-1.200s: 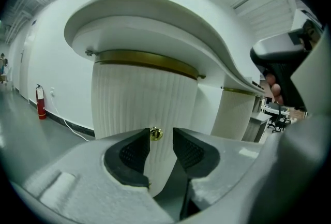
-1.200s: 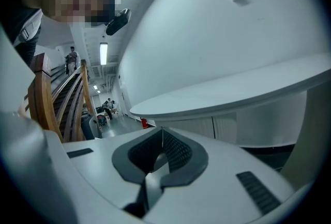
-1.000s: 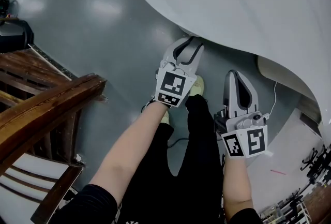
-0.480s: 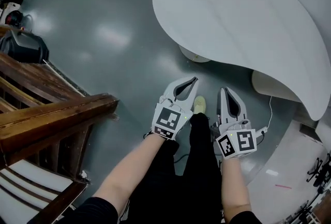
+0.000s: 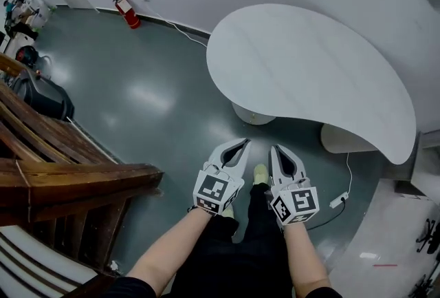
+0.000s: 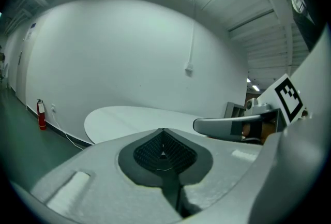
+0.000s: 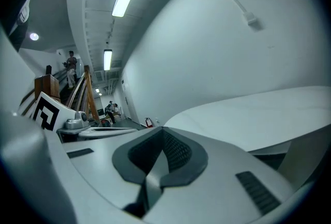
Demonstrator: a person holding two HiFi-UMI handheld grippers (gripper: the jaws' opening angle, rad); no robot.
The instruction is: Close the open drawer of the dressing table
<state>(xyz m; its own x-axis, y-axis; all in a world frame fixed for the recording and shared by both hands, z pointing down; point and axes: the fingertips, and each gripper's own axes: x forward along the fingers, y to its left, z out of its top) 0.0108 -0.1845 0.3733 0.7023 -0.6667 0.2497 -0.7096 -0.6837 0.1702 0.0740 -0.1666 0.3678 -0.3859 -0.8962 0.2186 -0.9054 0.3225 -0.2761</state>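
No dressing table or open drawer shows in any view. My left gripper (image 5: pixel 242 144) is shut with nothing between its pads (image 6: pixel 163 151); its jaws have just been closing on empty air. Close to its right, my right gripper (image 5: pixel 276 149) is also shut and empty, its dark pads (image 7: pixel 173 151) meeting. Both point at a white curved tabletop (image 5: pixel 309 76) that stands ahead of them, apart from both. In the left gripper view the right gripper (image 6: pixel 223 125) shows at the right. In the right gripper view the left gripper (image 7: pixel 101 133) shows at the left.
Dark wooden furniture (image 5: pixel 69 179) stands at the left, with a black bag (image 5: pixel 45 97) behind it. A red fire extinguisher (image 5: pixel 127 12) leans by the far wall. A white cable with a plug block (image 5: pixel 338 201) lies on the grey floor under the table's right end.
The left gripper's jaws went from wide open to shut. Both grippers drew closer together and sit lower in the head view, which now takes in the whole white table and the far wall.
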